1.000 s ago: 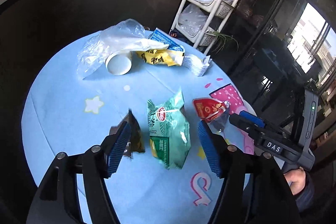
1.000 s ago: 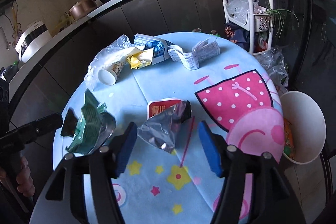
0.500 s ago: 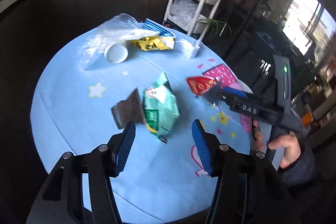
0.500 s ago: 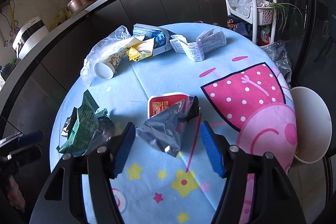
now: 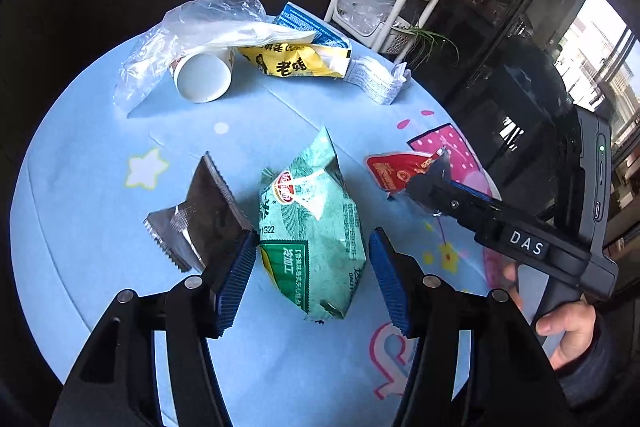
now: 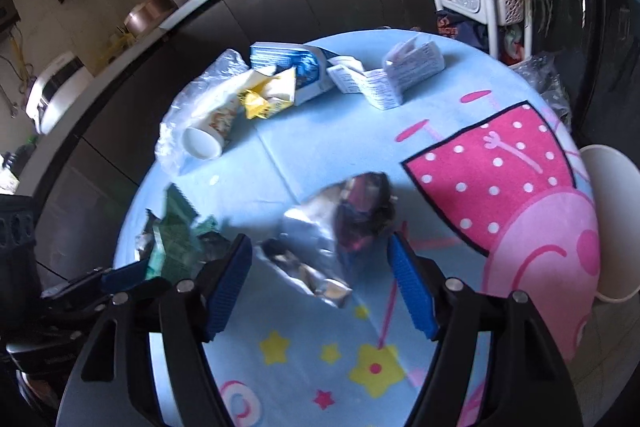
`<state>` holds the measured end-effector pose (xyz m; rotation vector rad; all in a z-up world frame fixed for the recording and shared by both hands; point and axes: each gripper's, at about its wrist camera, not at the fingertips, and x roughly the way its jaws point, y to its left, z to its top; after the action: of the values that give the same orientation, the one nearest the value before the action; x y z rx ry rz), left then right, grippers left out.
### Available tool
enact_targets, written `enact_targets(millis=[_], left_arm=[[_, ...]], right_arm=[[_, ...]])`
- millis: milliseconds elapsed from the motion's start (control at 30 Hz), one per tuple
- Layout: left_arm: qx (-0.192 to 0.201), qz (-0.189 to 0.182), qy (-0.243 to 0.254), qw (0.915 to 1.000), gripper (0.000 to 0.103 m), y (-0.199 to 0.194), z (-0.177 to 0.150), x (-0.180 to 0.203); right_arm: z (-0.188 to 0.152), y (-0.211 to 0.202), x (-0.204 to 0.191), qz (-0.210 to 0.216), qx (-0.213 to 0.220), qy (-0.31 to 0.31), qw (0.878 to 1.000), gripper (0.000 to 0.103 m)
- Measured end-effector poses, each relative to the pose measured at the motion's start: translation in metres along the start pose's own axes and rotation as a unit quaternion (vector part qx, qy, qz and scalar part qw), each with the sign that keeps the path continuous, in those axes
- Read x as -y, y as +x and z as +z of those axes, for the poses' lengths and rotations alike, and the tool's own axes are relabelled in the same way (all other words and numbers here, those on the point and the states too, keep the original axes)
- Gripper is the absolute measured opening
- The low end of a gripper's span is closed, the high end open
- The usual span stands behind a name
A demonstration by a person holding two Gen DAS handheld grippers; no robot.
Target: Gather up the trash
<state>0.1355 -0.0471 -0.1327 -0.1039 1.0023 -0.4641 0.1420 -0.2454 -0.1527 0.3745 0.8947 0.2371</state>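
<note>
— Round, sky-blue cartoon-print surface point(image 5: 100, 227); what's on it?
— Near the middle, a crumpled green snack bag point(image 5: 312, 227) lies between the parted blue pads of the left tool point(image 5: 312, 277), untouched; its jaws have just been opening.
— And the right tool point(image 6: 320, 281)?
— Gaping over a crinkled silver foil wrapper with a red face point(image 6: 320, 247), pads clear of it, jaws just widened too.
— Anything farther off?
— A tipped white paper cup point(image 5: 204, 77), clear plastic bag point(image 5: 192, 31) and yellow wrapper point(image 5: 292, 63) at the far edge.
</note>
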Motion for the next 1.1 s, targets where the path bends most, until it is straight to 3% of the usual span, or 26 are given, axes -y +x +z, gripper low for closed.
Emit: enact_targets(millis=[167, 200, 300, 333, 433, 667, 833, 933, 1100], left_arm=[[-0.009, -0.01, 0.006, 0.9999, 0.055, 0.005, -0.002, 0.004], [-0.012, -0.013, 0.003, 0.9998, 0.053, 0.007, -0.003, 0.003], [-0.022, -0.008, -0.003, 0.9997, 0.043, 0.016, -0.003, 0.001], [-0.024, -0.008, -0.006, 0.9997, 0.031, 0.017, -0.003, 0.0], [-0.019, -0.018, -0.01, 0.9996, 0.016, 0.01, -0.001, 0.002], [0.023, -0.03, 0.013, 0.9992, 0.014, -0.029, 0.011, 0.027], [0.052, -0.066, 0.018, 0.9963, 0.014, -0.057, 0.032, 0.04], [0.06, -0.083, 0.015, 0.9946, 0.014, -0.065, 0.046, 0.044], [0.065, -0.081, 0.045, 0.9936, 0.014, -0.065, 0.061, 0.069]], right_arm=[[0.002, 0.006, -0.003, -0.017, -0.008, -0.008, 1.0, 0.072], [0.001, 0.009, -0.002, -0.021, -0.011, -0.008, 1.0, 0.066], [-0.003, 0.009, 0.0, -0.028, -0.013, -0.008, 1.0, 0.05], [-0.003, 0.007, -0.001, -0.029, -0.013, -0.012, 0.999, 0.05], [-0.005, -0.009, -0.009, -0.033, 0.004, -0.038, 0.999, 0.047], [0.002, -0.065, -0.007, -0.038, 0.066, -0.044, 0.996, 0.047], [0.009, -0.111, 0.005, -0.046, 0.112, -0.033, 0.992, 0.047], [0.01, -0.129, 0.011, -0.05, 0.131, -0.029, 0.99, 0.047], [0.007, -0.15, 0.026, -0.056, 0.146, -0.019, 0.987, 0.047]])
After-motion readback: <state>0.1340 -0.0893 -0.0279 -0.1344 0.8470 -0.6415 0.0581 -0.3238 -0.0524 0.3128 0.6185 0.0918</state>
